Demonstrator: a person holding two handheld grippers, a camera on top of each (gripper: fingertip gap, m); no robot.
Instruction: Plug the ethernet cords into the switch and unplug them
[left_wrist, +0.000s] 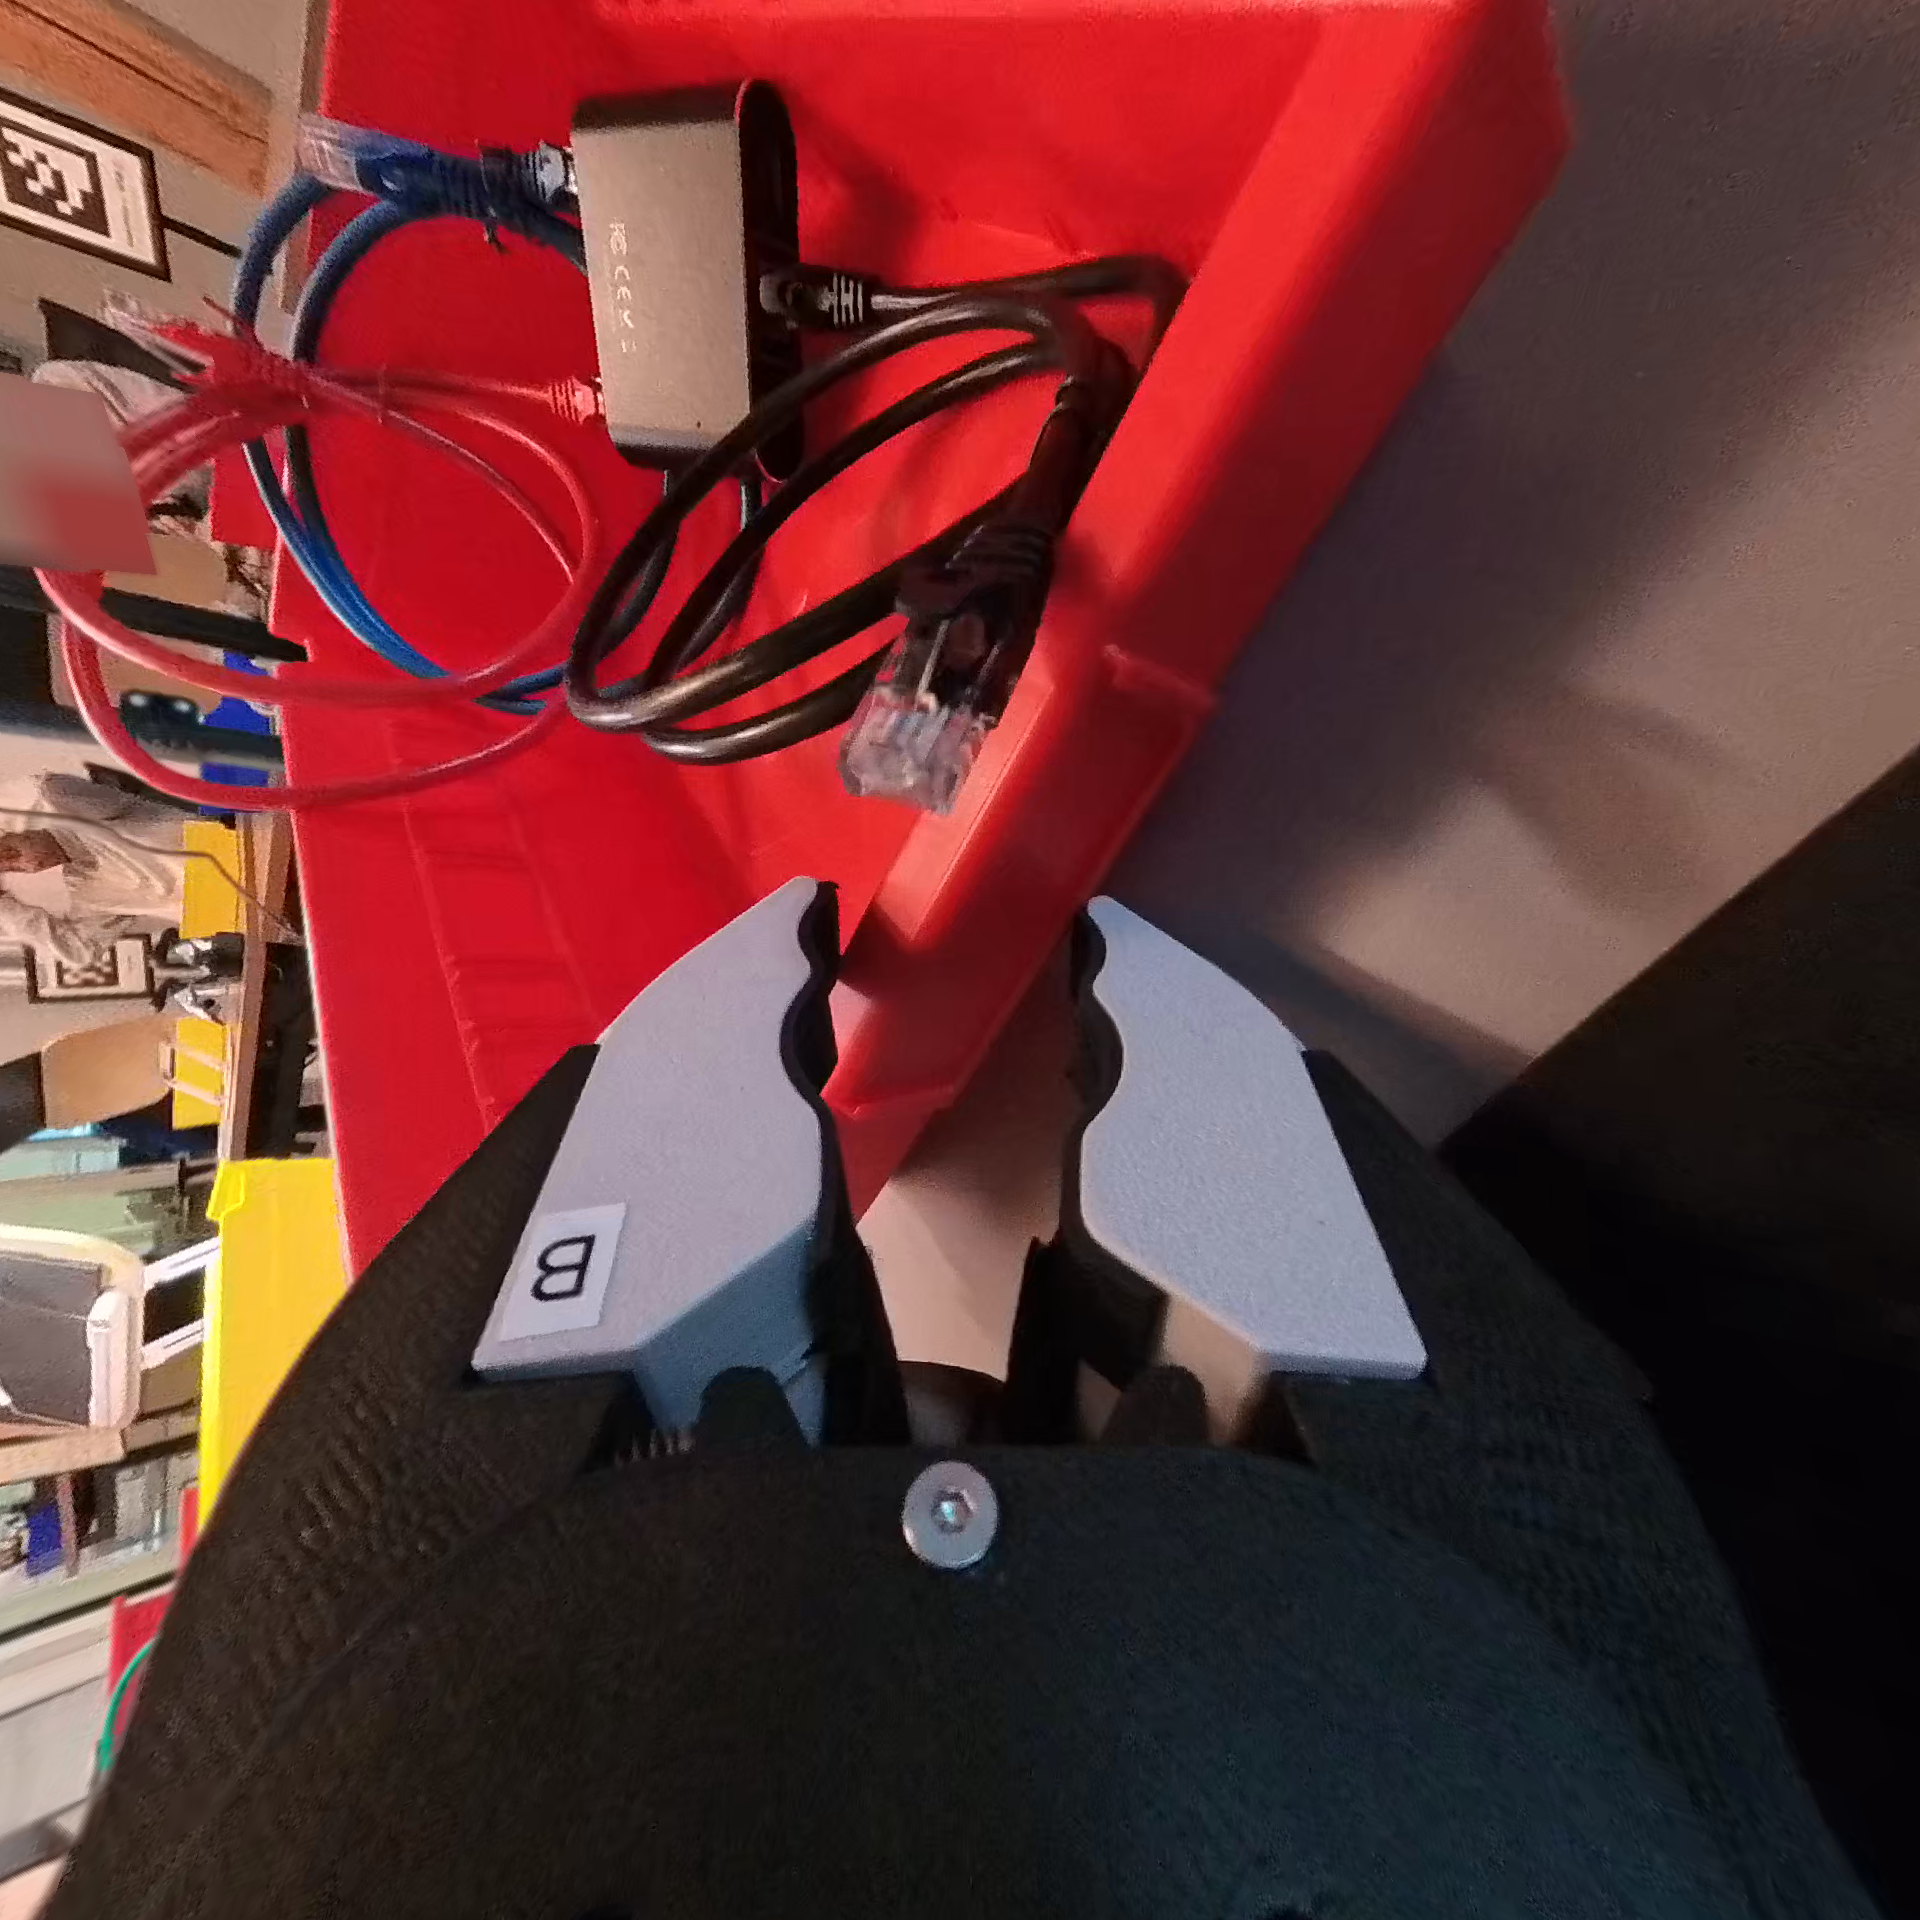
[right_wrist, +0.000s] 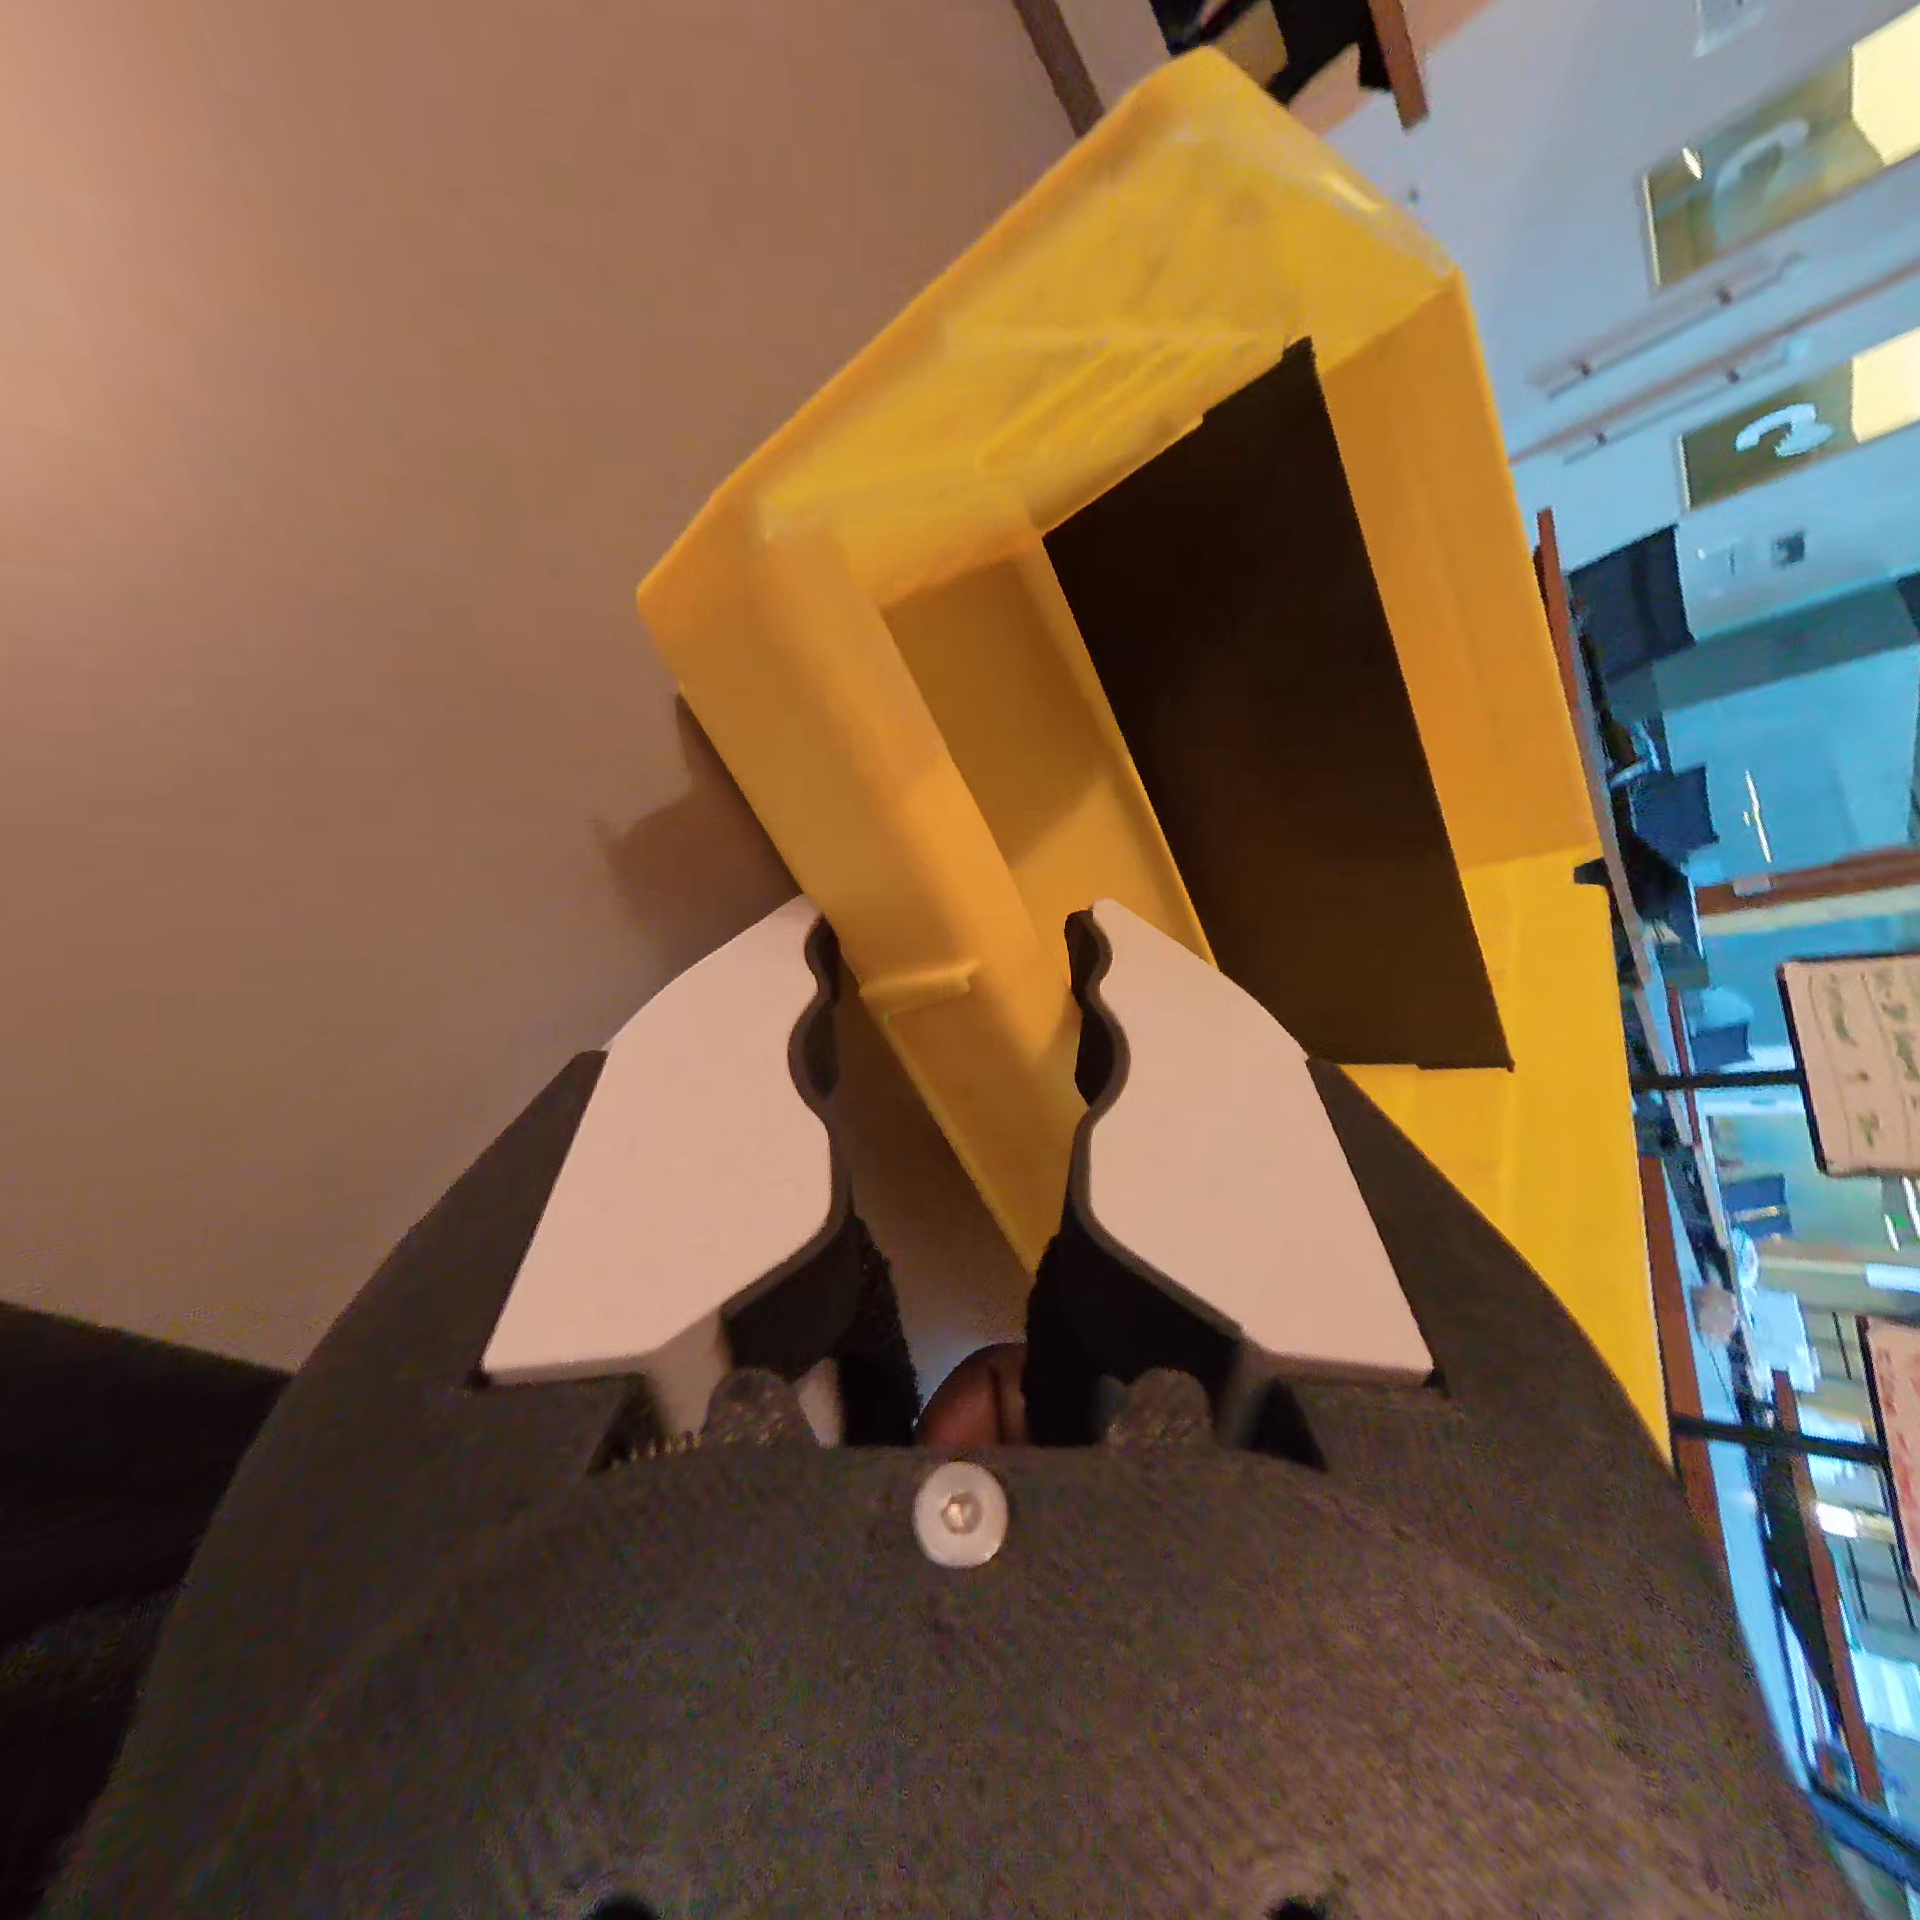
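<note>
In the left wrist view a grey switch (left_wrist: 670, 281) lies in a red bin (left_wrist: 1299, 312). A blue cord (left_wrist: 332, 436) and a red cord (left_wrist: 343, 717) run off its left side. A black cord (left_wrist: 831, 384) is plugged in on its right side; its free clear plug (left_wrist: 914, 727) lies loose in the bin. My left gripper (left_wrist: 956, 914) is open and empty, at the bin's near rim, short of the plug. In the right wrist view my right gripper (right_wrist: 951, 935) is open and empty at the corner of a yellow bin (right_wrist: 1039, 343).
The yellow bin has a dark interior (right_wrist: 1268, 748). Both bins stand on a pale table (left_wrist: 1558, 675). Another yellow bin (left_wrist: 270, 1247) stands beyond the red one. Shelves and room clutter (right_wrist: 1766, 935) lie behind. There is about 55 cm between the tips of the two grippers.
</note>
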